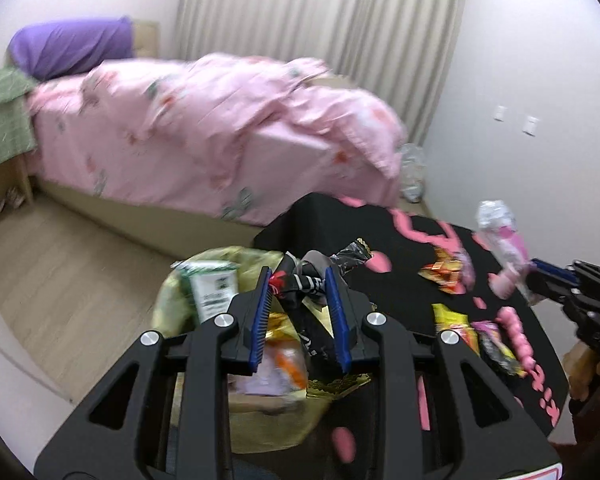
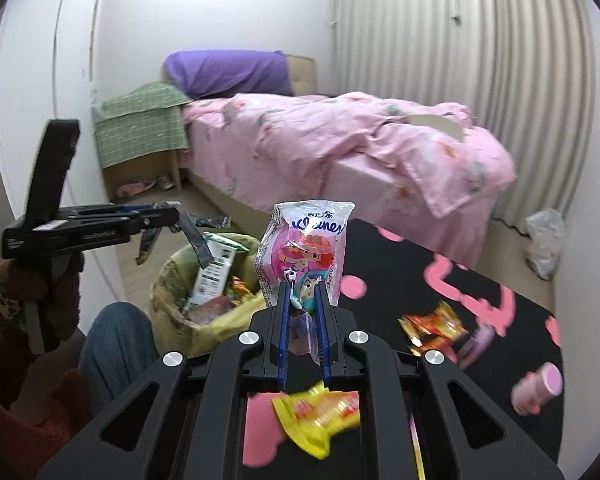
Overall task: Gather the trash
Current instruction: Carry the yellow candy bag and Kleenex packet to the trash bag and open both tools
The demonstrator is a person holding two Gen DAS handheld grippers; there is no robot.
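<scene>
My left gripper (image 1: pixel 300 280) is shut on a black snack wrapper (image 1: pixel 312 276) and holds it above the yellow-green trash bag (image 1: pixel 172 300). The bag holds several wrappers and a white-green carton (image 1: pixel 212 288). In the right wrist view the left gripper (image 2: pixel 172 214) hangs over the bag (image 2: pixel 172 280) with the dark wrapper (image 2: pixel 196 240) dangling. My right gripper (image 2: pixel 303 292) is shut on a clear Kleenex tissue wrapper (image 2: pixel 304 248) with cartoon print, held above the black-and-pink mat (image 2: pixel 420 280). The right gripper (image 1: pixel 540 270) shows in the left wrist view with the wrapper (image 1: pixel 500 236).
On the mat lie an orange-red wrapper (image 2: pixel 432 326), a yellow wrapper (image 2: pixel 320 412), and a pink bottle (image 2: pixel 538 388). A bed with a pink duvet (image 2: pixel 340 148) stands behind. A clear plastic bag (image 2: pixel 546 240) lies by the wall. A person's knee in jeans (image 2: pixel 116 344) is beside the trash bag.
</scene>
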